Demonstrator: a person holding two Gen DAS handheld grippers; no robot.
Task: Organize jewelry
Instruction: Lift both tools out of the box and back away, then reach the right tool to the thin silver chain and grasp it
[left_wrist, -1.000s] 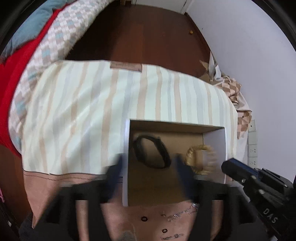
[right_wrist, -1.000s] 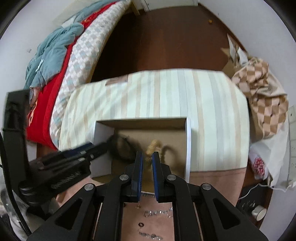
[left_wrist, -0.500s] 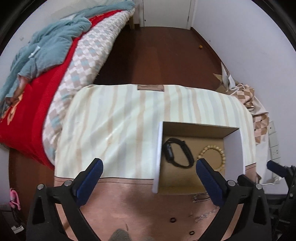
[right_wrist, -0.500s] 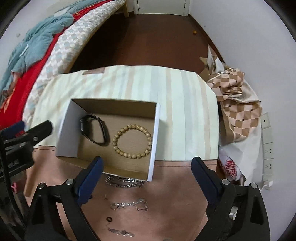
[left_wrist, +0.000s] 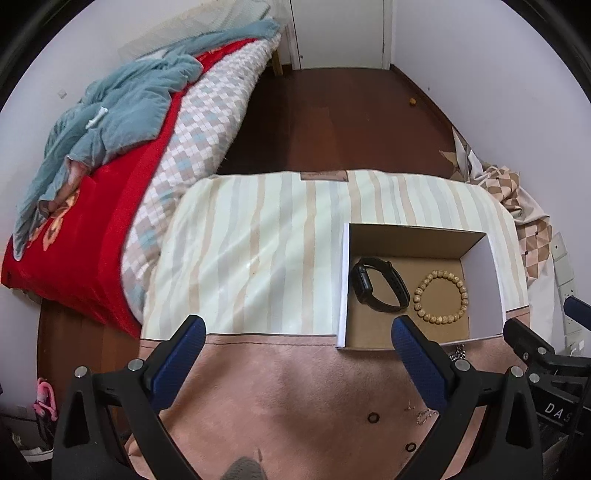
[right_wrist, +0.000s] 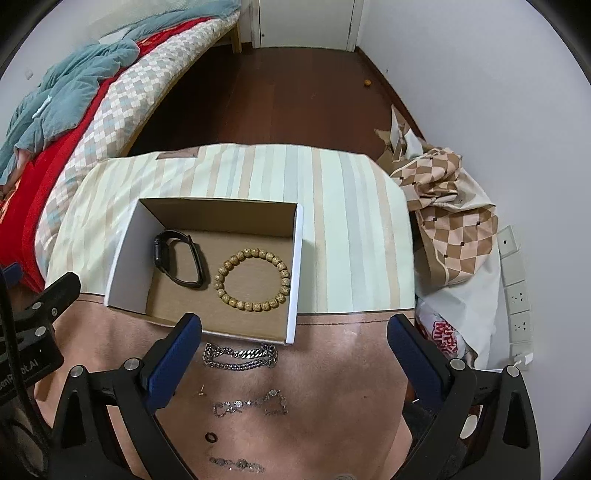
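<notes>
An open cardboard box (right_wrist: 125, 243) sits on a cloth-covered table. Inside lie a black watch (right_wrist: 179, 260) and a tan bead bracelet (right_wrist: 253, 280); both show in the left wrist view, watch (left_wrist: 380, 284) and bracelet (left_wrist: 439, 291). In front of the box lie a heavy silver chain (right_wrist: 240, 356), a thin silver bracelet (right_wrist: 251, 402), a small stud (right_wrist: 202, 389), a black ring (right_wrist: 210, 437) and another chain (right_wrist: 236, 464). My right gripper (right_wrist: 291, 354) is open and empty above them. My left gripper (left_wrist: 295, 354) is open and empty, left of the box (left_wrist: 343, 288).
The table cloth is striped at the back (right_wrist: 332, 206) and pink at the front (left_wrist: 295, 387). Black rings (left_wrist: 373, 418) lie on the pink part. A bed (left_wrist: 110, 166) stands to the left, a pile of checked cloth (right_wrist: 450, 221) to the right, and dark wood floor (right_wrist: 288, 92) beyond.
Both grippers have opened wide and drawn back and up from the box. The bead bracelet now lies released in the box beside the watch.
</notes>
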